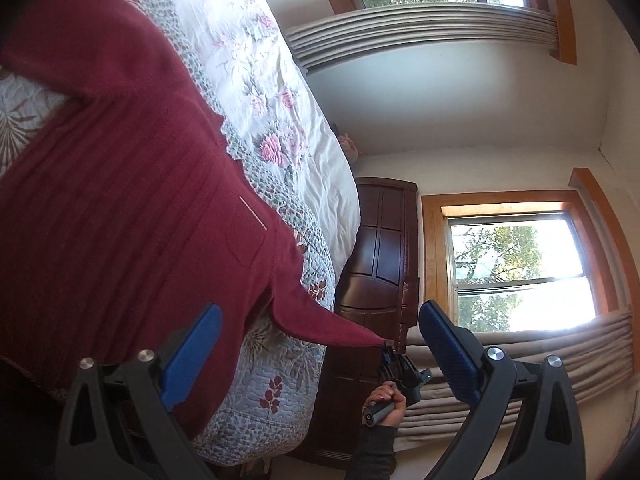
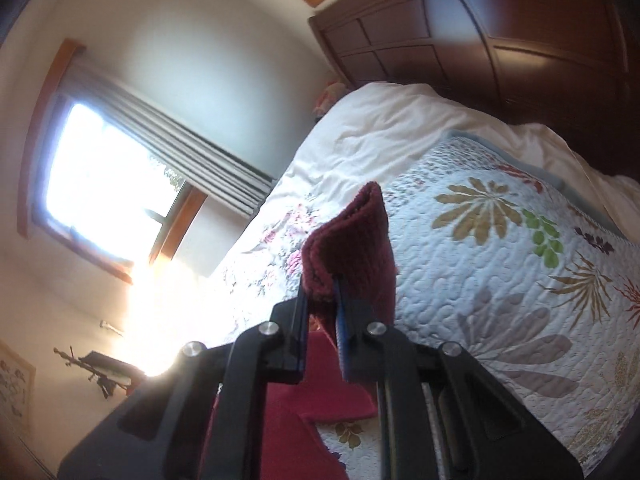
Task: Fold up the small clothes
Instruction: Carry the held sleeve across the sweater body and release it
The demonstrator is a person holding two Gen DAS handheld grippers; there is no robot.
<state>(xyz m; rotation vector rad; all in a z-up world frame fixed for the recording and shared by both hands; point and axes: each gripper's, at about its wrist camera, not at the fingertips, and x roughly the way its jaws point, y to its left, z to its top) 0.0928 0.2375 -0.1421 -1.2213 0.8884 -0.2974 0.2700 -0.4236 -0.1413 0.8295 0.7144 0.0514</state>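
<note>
While my right gripper (image 2: 320,300) pinched the sweater (image 1: 120,200) sleeve taut off the bed (image 1: 280,392), my left gripper (image 1: 320,332) gaped wide beside it, ready.

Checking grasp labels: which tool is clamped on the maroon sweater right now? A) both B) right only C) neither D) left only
B: the right tool is shut on the maroon sweater sleeve end, while the left tool is wide open, holding nothing.

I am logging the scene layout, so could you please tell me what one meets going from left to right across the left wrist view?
Red sweater → floral quilt → dark wooden headboard → lower window. The right gripper pinches the sweater's sleeve tip in front of the headboard.
</note>
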